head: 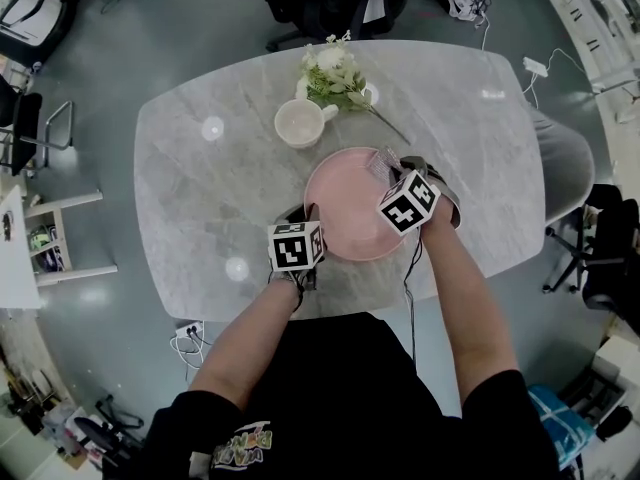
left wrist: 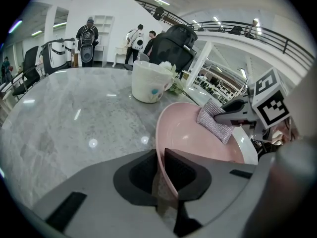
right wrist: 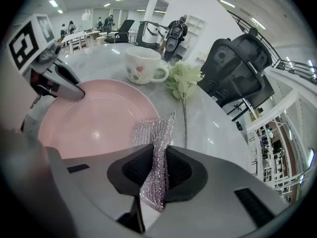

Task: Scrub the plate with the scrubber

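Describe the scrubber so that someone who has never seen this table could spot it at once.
On the grey marble table, find the round pink plate near the person's edge, just short of the white mug and the white flower sprig. At the plate's far right rim, the right gripper pinches a silvery mesh scrubber pad, the only glittering metallic thing there.

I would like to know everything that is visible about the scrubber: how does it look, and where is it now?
The scrubber is a silvery, sparkling pad of woven mesh, roughly rectangular, soft and folded. The right tongs pinch it on edge between their pads, near one end. Its free end lies on the inside of the pink plate, close to the rim. No foam shows on it.
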Demonstrator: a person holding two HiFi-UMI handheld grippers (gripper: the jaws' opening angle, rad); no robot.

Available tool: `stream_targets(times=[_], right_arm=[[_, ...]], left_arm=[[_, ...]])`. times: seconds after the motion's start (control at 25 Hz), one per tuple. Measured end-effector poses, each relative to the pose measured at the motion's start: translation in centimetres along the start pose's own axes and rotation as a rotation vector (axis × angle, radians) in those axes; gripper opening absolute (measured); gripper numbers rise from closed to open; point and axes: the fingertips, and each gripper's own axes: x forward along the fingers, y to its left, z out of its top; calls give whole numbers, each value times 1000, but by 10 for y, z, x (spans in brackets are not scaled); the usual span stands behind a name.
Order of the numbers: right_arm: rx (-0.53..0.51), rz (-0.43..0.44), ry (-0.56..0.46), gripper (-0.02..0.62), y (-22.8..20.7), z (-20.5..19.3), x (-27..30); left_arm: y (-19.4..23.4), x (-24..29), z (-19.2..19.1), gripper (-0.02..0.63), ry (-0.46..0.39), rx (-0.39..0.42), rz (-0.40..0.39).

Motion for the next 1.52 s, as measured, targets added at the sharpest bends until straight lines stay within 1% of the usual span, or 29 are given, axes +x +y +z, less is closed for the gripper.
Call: stream_targets(times=[0.32, 0.6, 0.84, 1.2, 1.32, 1.52], right_arm=[[81, -18, -13, 77, 2, -27, -20], [136, -26, -43, 77, 18, -47, -42], [167, -22, -81, 75, 42, -51, -61], [197, 20, -148, 74, 90, -39, -73], [186, 39, -176, 74, 107, -25, -75], [132, 72, -221, 74, 135, 1, -76]], left_arm=[[1, 0, 1, 57, -11, -11, 10], [0, 0, 2, 54, -18, -21, 13], [-2, -1, 3, 51, -21, -35, 15], [-1, -2, 4, 48, -32, -62, 22], [-1, 0, 4, 48, -36, -76, 14], [-1, -1, 3, 46, -37, -93, 12]])
